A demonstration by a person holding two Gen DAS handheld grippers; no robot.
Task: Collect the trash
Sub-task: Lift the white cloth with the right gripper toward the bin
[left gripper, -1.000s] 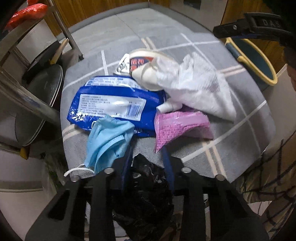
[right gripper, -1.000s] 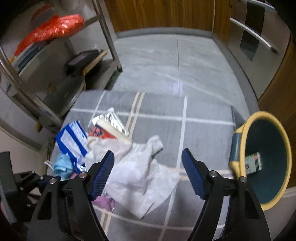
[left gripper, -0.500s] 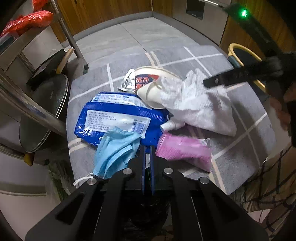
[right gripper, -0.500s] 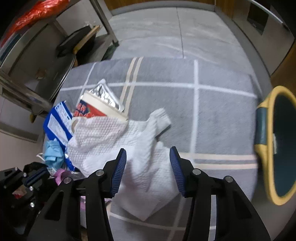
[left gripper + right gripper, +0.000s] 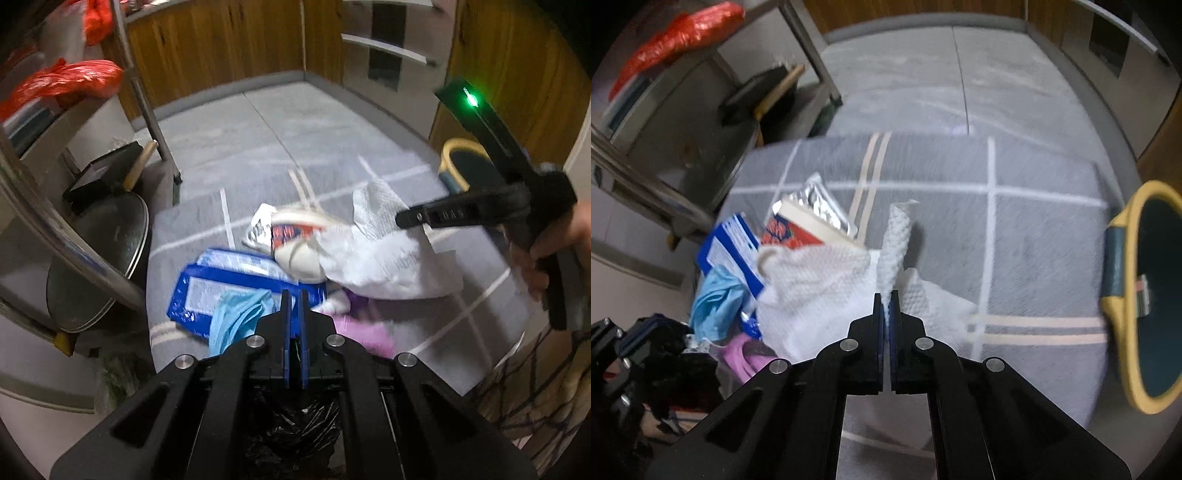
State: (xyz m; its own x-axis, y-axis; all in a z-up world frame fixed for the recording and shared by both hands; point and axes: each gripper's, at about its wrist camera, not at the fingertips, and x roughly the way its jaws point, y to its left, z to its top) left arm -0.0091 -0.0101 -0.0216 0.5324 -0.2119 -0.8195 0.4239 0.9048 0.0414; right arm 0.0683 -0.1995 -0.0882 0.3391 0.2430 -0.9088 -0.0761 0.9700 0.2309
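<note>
Trash lies in a heap on a grey rug (image 5: 1034,240): a white paper towel (image 5: 820,288), a noodle cup (image 5: 798,229), a blue wrapper (image 5: 207,291), a blue face mask (image 5: 236,317) and a pink bag (image 5: 365,332). My right gripper (image 5: 886,295) points down at the towel, its jaws closing tight on a raised fold, pads pressing it. My left gripper (image 5: 293,295) is shut above the near edge of the heap, with a black plastic bag (image 5: 295,424) hanging from its jaws. A yellow-rimmed bin (image 5: 1152,295) stands at the rug's right edge.
A metal rack (image 5: 55,229) with a pan lid (image 5: 99,258) and a red bag (image 5: 62,81) stands left of the rug. Wooden cabinets line the far wall. A person's hand (image 5: 535,266) holds the right gripper's handle. One item lies inside the bin.
The left gripper closed on the black bag and rose, so the heap looks lower and farther. The right gripper came down and closed on the paper towel, pinching up a fold.
</note>
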